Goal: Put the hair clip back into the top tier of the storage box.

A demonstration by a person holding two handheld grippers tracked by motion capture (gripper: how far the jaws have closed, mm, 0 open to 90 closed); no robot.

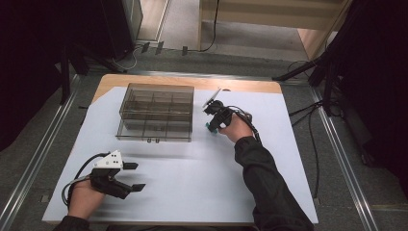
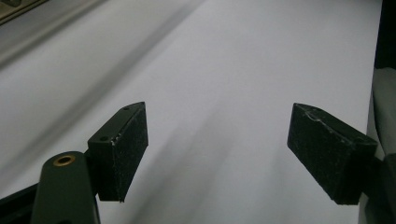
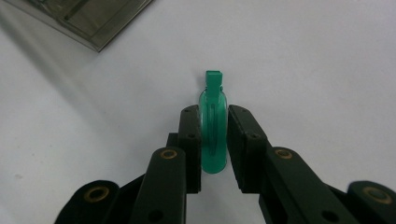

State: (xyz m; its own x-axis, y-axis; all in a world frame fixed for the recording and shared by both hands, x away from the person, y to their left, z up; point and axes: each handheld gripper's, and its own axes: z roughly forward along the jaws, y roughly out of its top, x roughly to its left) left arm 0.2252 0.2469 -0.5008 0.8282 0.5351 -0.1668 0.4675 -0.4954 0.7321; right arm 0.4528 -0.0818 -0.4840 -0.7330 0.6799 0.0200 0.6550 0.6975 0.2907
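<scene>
A small translucent green plastic piece with a square tab at its far end stands on edge on the white sheet. My right gripper is shut on it, one pad against each flat side. In the high view the right gripper holds the green piece just right of a clear compartment box. My left gripper rests near the front left of the sheet. In the left gripper view its jaws stand wide open, with bare white sheet between them.
The clear box, divided into several compartments, sits at the back left of the sheet, and its corner appears in the right gripper view. A thin pale strip lies just behind the right gripper. Wooden table edge borders the back. Cables trail on the floor at the right.
</scene>
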